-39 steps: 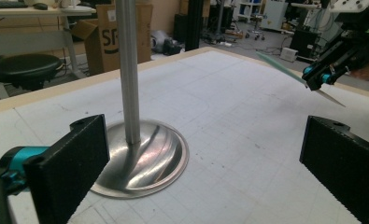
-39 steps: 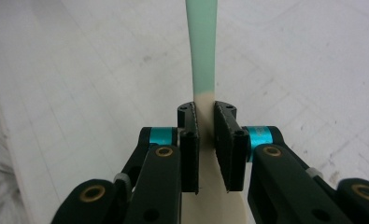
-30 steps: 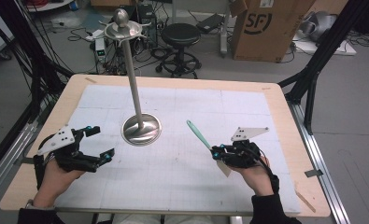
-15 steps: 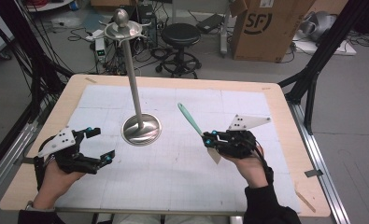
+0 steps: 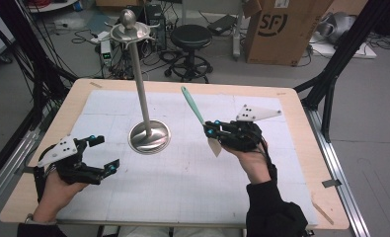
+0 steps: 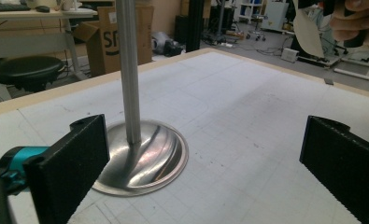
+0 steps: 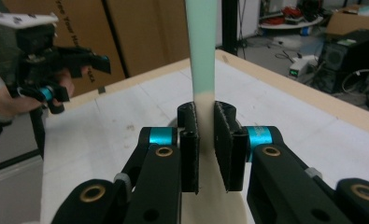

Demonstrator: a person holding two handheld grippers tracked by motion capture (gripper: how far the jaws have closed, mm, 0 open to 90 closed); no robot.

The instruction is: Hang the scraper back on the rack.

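A steel stand [image 5: 149, 137] with a round base and a tall pole rises at the table's centre left; its base [image 6: 145, 158] lies close ahead in the left gripper view. My right gripper [image 5: 211, 132] is raised above the mat, right of the stand, shut on a spatula [image 5: 192, 104]. The spatula's teal handle points up and away, and its cream blade hangs below the jaws. In the right gripper view the pads [image 7: 205, 140] pinch the spatula [image 7: 201, 46] where cream meets teal. My left gripper [image 5: 104, 154] rests open at the front left, with nothing between its fingers [image 6: 205, 168].
A white gridded mat [image 5: 182, 187] covers the wooden table. Behind the table stand a black stool [image 5: 191, 37], a cardboard box [image 5: 286, 29] and tangled cables on the floor. Black frame posts [image 5: 331, 84] flank the table's right and left sides.
My right gripper has risen and moved left and farther back toward the stand, carrying the spatula. The left gripper has stayed put.
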